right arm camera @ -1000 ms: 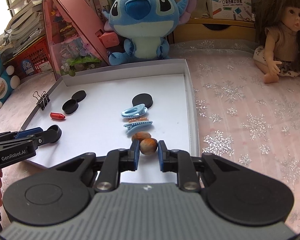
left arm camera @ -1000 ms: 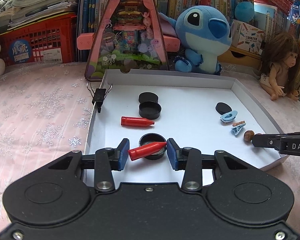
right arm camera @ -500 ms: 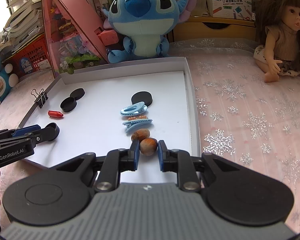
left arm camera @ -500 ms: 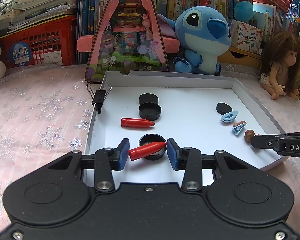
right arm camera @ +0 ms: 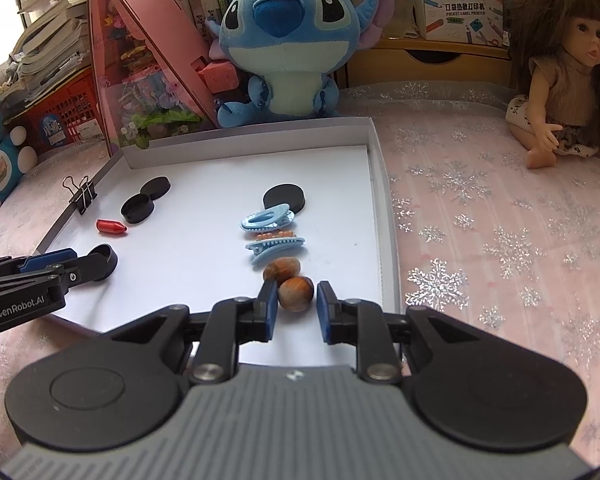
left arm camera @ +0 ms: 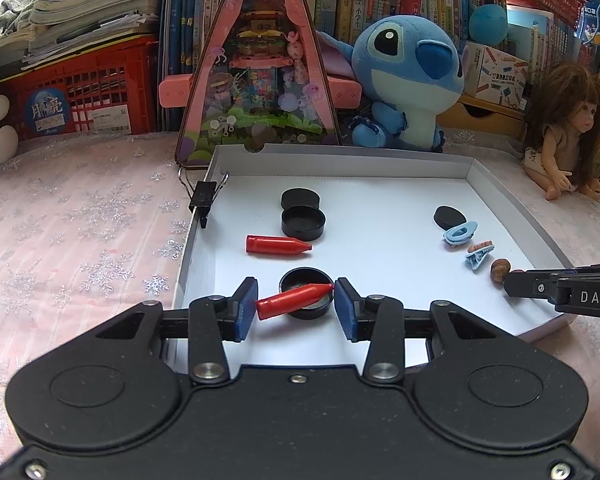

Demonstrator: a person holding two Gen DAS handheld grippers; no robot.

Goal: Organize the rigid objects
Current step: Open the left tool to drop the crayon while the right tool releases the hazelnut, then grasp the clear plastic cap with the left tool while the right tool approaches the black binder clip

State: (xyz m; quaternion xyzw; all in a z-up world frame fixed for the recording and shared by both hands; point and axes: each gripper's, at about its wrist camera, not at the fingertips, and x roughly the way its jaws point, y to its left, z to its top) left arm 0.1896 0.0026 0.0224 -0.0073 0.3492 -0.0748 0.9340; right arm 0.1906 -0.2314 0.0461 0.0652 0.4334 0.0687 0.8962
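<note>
A white tray (left arm camera: 340, 156) holds the pieces. My left gripper (left arm camera: 295, 306) is shut on a red crayon (left arm camera: 292, 300), which is tilted over a black cap (left arm camera: 312, 313). Its jaws are only just easing, and both pads still touch the crayon's ends. A second red crayon (left arm camera: 276, 245) lies beyond, near two more black caps (left arm camera: 302, 222). My right gripper (right arm camera: 298, 300) is opening around a hazelnut (right arm camera: 296, 292), which rests on the tray with a gap at the right pad. Another hazelnut (right arm camera: 282, 270), two blue hair clips (right arm camera: 266, 216) and a black disc (right arm camera: 284, 197) line up behind it.
A black binder clip (left arm camera: 204, 200) grips the tray's left wall. Behind the tray stand a pink triangular toy house (left arm camera: 256, 80) and a blue plush (left arm camera: 408, 80). A doll (left arm camera: 564, 128) sits at the right and a red crate (left arm camera: 80, 96) at the back left.
The right jaws have parted from the hazelnut, which stays on the tray. The left gripper and its crayon look unchanged.
</note>
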